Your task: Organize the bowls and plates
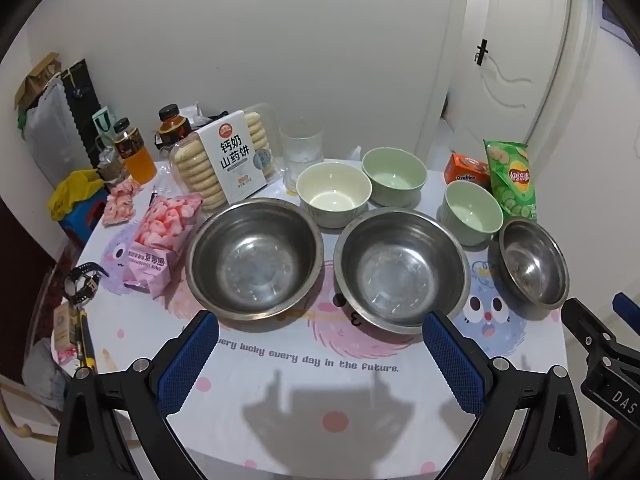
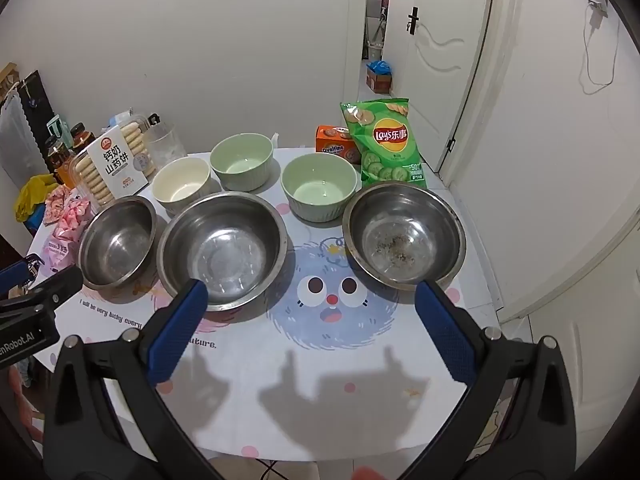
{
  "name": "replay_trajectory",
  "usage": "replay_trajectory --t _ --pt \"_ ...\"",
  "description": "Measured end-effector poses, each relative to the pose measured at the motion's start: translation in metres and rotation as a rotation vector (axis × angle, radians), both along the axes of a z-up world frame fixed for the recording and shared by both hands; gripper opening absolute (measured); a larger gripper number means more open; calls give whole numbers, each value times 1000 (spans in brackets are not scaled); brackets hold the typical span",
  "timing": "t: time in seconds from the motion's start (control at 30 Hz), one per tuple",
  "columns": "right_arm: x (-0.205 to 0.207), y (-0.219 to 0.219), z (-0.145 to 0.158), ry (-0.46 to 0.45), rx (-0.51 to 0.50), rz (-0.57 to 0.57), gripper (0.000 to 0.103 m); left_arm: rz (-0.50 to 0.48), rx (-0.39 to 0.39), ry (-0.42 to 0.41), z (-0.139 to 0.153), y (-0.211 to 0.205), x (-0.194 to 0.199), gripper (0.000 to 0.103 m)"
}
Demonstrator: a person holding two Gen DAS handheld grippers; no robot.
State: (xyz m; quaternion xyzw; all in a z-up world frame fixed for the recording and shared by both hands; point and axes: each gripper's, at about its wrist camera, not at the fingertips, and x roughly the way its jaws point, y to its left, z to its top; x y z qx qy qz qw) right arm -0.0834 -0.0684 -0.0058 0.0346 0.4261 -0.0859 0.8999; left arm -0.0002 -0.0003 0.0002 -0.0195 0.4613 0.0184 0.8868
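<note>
Three steel bowls stand in a row on the table: a left one (image 1: 254, 258) (image 2: 118, 242), a middle one (image 1: 400, 270) (image 2: 222, 246) and a right one (image 1: 534, 266) (image 2: 404, 234) with crumbs in it. Behind them stand a cream bowl (image 1: 334, 192) (image 2: 182, 184) and two green bowls (image 1: 394, 176) (image 2: 242, 160), (image 1: 472, 212) (image 2: 319, 186). My left gripper (image 1: 320, 328) is open and empty, hovering before the left and middle steel bowls. My right gripper (image 2: 312, 296) is open and empty, before the middle and right steel bowls.
A biscuit box (image 1: 228, 160), a clear glass (image 1: 302, 152), juice bottles (image 1: 134, 152) and pink snack bags (image 1: 160, 240) crowd the table's left back. A Lay's chips bag (image 2: 386, 142) and an orange Ovaltine box (image 2: 334, 146) stand at the right back. A white door (image 2: 440, 40) is behind.
</note>
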Motion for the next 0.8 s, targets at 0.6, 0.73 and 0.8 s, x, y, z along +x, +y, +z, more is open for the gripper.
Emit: replay_trajectory --t 0.6,0.73,0.8 --pt "-1 3 -4 10 -11 -5 103 -1 -3 12 -2 4 2 103" --pt "4 2 -6 22 -9 -8 103 0 1 13 -3 4 2 103" --pt "5 2 -7 25 -10 -9 103 0 0 15 -4 5 2 103"
